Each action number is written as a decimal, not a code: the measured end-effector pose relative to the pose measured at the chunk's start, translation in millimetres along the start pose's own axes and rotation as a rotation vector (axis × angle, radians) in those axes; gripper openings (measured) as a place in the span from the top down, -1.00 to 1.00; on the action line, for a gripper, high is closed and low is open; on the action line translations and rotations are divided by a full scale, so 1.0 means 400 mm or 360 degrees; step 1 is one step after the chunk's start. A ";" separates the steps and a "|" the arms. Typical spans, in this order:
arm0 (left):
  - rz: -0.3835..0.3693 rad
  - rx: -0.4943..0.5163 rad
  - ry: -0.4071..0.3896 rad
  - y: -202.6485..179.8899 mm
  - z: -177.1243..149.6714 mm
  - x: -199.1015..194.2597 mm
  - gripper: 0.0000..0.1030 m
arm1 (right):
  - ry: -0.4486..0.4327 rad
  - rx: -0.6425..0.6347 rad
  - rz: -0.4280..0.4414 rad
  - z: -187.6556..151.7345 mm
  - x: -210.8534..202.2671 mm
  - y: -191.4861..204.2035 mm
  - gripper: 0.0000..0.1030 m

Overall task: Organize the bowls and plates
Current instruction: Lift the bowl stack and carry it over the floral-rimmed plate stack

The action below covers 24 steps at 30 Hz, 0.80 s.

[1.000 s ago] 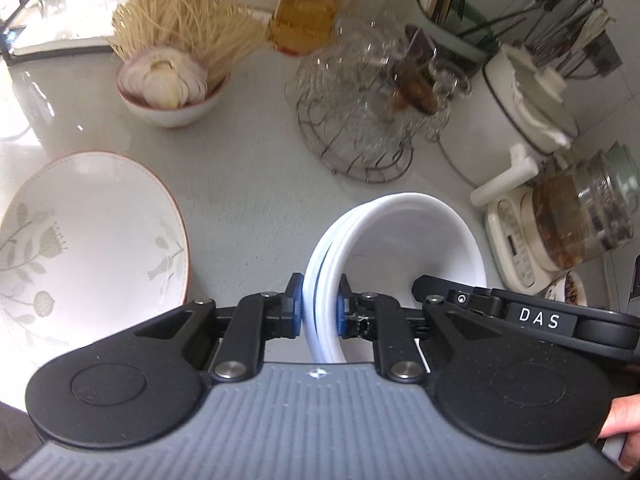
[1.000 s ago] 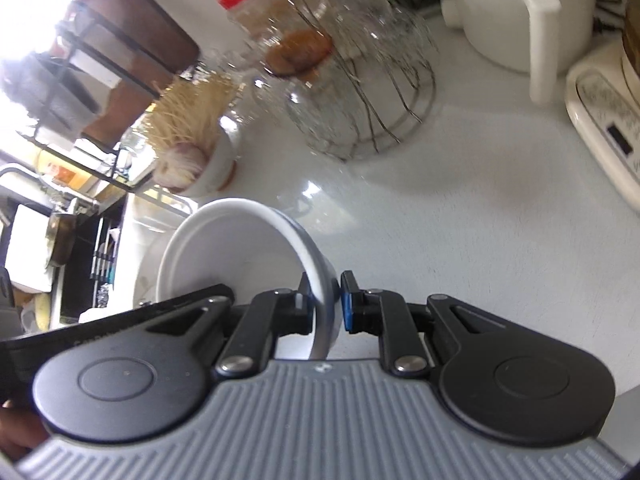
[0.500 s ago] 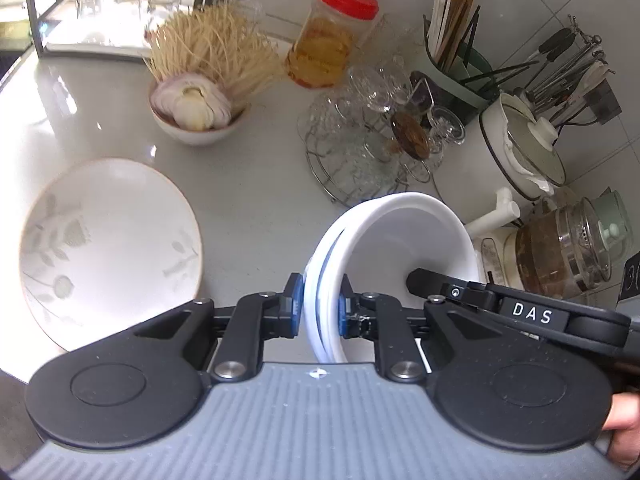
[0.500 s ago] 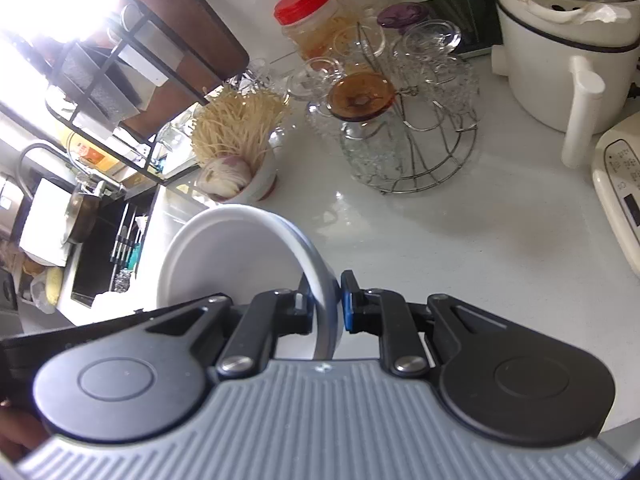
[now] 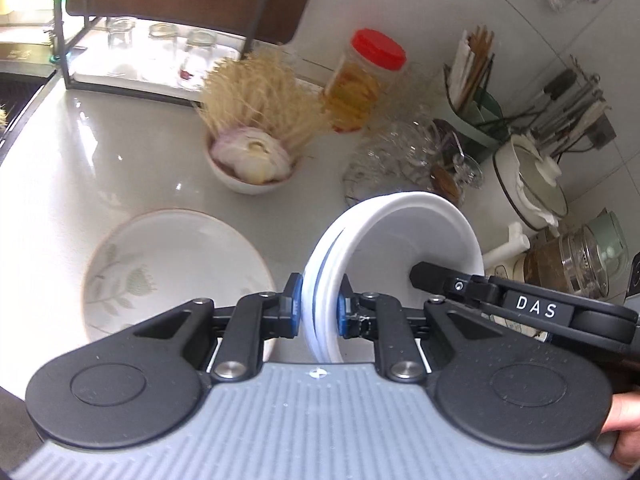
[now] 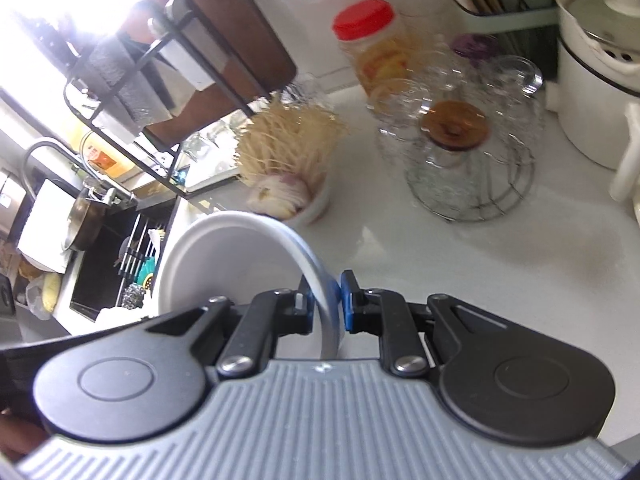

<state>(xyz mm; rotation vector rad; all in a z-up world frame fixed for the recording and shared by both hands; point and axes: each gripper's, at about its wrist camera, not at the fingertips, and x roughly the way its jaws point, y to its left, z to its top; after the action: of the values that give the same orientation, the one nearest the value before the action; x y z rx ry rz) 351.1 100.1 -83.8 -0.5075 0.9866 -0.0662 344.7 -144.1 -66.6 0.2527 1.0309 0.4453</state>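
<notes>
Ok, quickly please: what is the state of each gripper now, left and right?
Left gripper: closed on the rim of the stack of white bowls.
Right gripper: closed on the opposite rim of the same stack.

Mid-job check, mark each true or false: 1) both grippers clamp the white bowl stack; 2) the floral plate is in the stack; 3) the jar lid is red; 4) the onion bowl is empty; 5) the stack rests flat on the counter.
1) The left gripper and right gripper both clamp the rim of the white bowl stack: true.
2) False: the floral plate lies on the counter, left of the stack.
3) The jar has a red lid: true.
4) False: the onion bowl holds onion and pale strands.
5) False: the stack is held tilted on edge.
</notes>
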 end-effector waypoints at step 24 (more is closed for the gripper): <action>0.0034 -0.0015 0.0160 0.340 -0.008 0.062 0.62 | 0.0168 -0.0001 -0.0107 -0.100 0.268 0.181 0.68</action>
<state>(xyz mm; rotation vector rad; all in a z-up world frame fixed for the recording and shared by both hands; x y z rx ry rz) 339.1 211.9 -164.2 -0.5063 1.0910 -0.0686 339.4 -30.1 -139.2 0.1949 1.1390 0.4013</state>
